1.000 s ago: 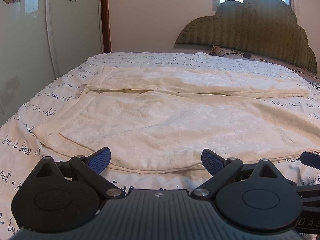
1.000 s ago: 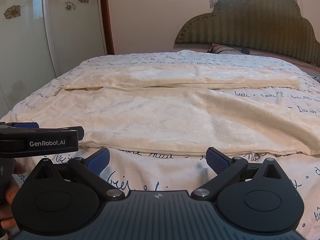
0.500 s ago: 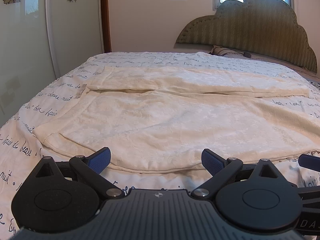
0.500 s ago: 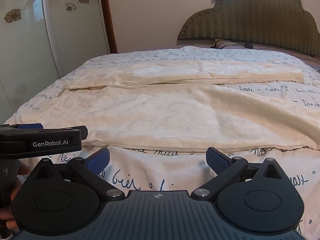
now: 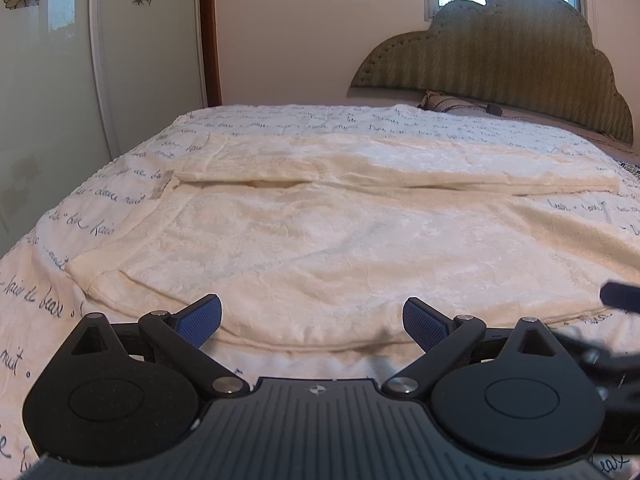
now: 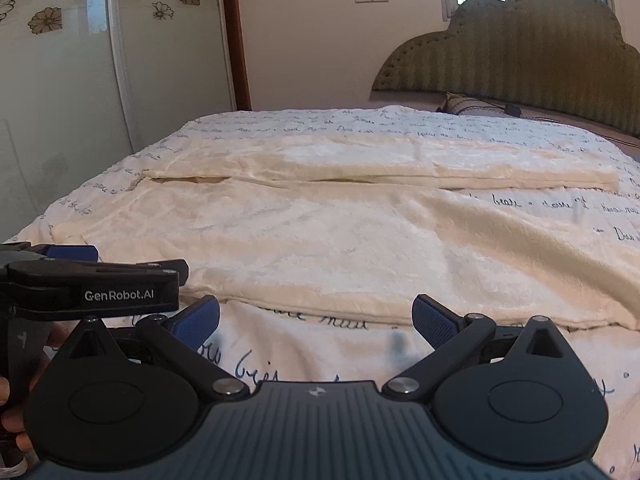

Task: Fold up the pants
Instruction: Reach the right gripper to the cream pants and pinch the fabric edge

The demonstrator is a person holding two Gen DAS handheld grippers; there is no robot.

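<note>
Bed (image 5: 280, 120) fills frame | pants (image 5: 340, 240) spread flat mid-frame, unfolded | left gripper (image 5: 312, 320), right gripper (image 6: 316, 320) fingers spread, empty | folding not begun

The pants (image 5: 320, 240) are cream cloth, plush and faintly crushed like velvet. The bedspread (image 5: 400, 120) under them is white cloth with inked script. Each gripper is matt black plastic with ribbed grey housing, silver metal pivots and textured blue pads (image 5: 424, 322). The headboard (image 6: 520, 48) is ribbed green upholstery; the wardrobe doors (image 6: 60, 120) look glossy.
</note>
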